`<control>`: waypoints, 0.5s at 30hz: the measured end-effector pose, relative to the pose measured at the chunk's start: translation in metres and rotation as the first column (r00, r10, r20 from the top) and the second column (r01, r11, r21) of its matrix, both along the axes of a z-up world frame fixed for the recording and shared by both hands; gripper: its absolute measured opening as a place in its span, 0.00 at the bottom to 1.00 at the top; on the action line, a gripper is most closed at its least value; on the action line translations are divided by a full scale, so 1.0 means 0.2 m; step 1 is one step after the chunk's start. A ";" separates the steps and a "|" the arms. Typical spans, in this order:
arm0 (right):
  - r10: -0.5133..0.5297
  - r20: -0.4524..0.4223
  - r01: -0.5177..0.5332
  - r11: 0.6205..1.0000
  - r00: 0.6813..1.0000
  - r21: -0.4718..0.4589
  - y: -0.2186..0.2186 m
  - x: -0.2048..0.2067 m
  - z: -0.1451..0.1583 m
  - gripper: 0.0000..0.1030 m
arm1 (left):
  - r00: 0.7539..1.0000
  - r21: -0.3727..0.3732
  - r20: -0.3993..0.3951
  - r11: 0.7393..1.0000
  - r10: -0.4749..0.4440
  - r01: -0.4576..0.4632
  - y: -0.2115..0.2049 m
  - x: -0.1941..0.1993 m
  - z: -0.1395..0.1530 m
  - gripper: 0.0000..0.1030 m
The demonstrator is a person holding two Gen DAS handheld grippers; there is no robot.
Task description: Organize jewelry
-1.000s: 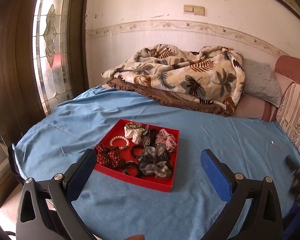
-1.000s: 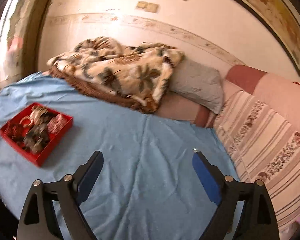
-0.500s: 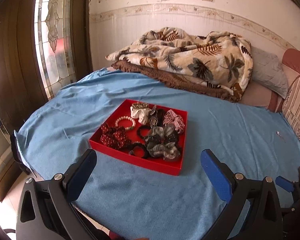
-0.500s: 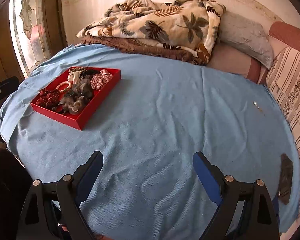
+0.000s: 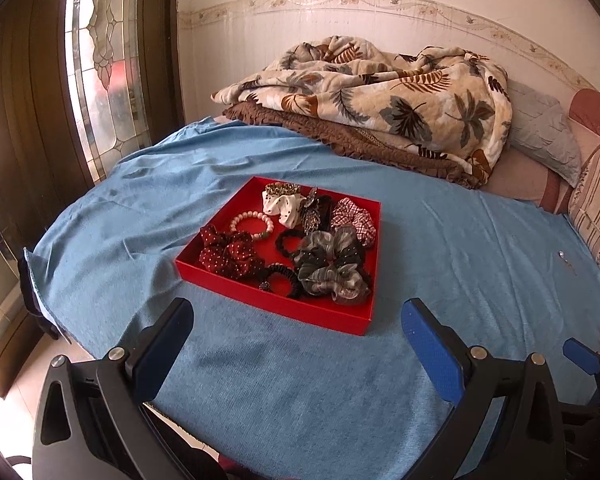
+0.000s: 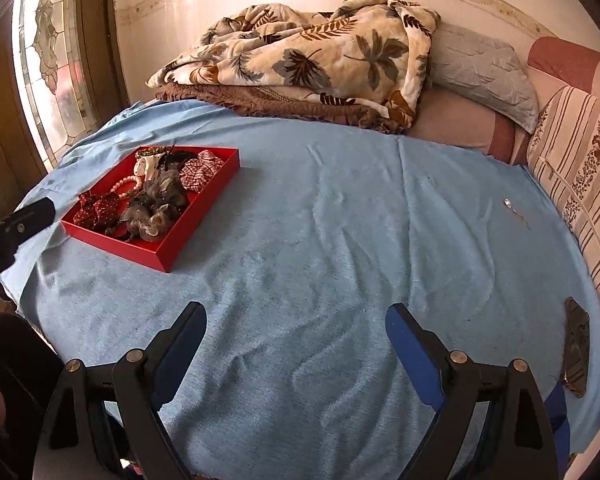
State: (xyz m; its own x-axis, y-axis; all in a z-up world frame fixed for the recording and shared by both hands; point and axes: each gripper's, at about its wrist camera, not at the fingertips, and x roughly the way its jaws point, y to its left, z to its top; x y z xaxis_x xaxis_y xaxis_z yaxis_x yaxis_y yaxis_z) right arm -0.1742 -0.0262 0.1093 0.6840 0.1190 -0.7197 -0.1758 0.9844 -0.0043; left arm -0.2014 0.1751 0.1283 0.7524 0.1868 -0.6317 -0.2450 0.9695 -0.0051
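Note:
A red tray (image 5: pixel 268 304) (image 6: pixel 204 216) lies on the blue bedsheet (image 5: pixel 300 380) (image 6: pixel 340 240). It holds several scrunchies, among them a dark red dotted one (image 5: pixel 228 254), a grey one (image 5: pixel 328 268) and a plaid one (image 5: pixel 354 218), plus a pink bead bracelet (image 5: pixel 252 224) (image 6: pixel 126 182). My left gripper (image 5: pixel 298 322) hovers open just short of the tray's near wall. Over bare sheet to the tray's right, my right gripper (image 6: pixel 296 326) stands open and empty. A small silver earring (image 6: pixel 509 203) (image 5: pixel 561 255) rests near the striped cushion.
A leaf-print blanket (image 6: pixel 320 56) and grey pillow (image 6: pixel 480 68) are piled at the head of the bed. A striped cushion (image 6: pixel 580 168) lines the right side. A dark phone (image 6: pixel 576 352) lies near the right edge. A stained-glass door (image 5: pixel 100 60) stands at left.
Both grippers tilted down and drew closer over the bed. The right view swung left, bringing the tray into fuller view. Both stayed open and empty.

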 end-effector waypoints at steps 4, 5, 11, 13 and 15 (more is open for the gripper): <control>0.010 0.006 -0.010 1.000 1.000 -0.006 0.03 -0.01 0.00 0.91 | 1.000 -0.008 -0.010 1.000 0.009 -0.009 0.02 0.01 -0.02 1.00; 0.013 0.004 -0.013 1.000 1.000 -0.006 0.04 -0.01 -0.01 0.91 | 1.000 -0.011 -0.013 1.000 0.009 -0.010 0.02 0.02 -0.02 1.00; 0.024 -0.008 -0.024 1.000 1.000 -0.009 0.06 0.00 -0.03 0.91 | 1.000 0.001 -0.023 1.000 0.021 -0.021 0.02 0.02 -0.04 1.00; 0.026 -0.014 -0.027 1.000 1.000 -0.007 0.06 0.01 -0.04 0.91 | 0.999 0.013 -0.026 1.000 0.024 -0.024 0.02 0.03 -0.05 1.00; 0.027 -0.021 -0.027 1.000 0.999 -0.002 0.06 0.01 -0.05 0.91 | 1.000 0.019 -0.024 1.000 0.015 -0.015 0.01 0.03 -0.05 1.00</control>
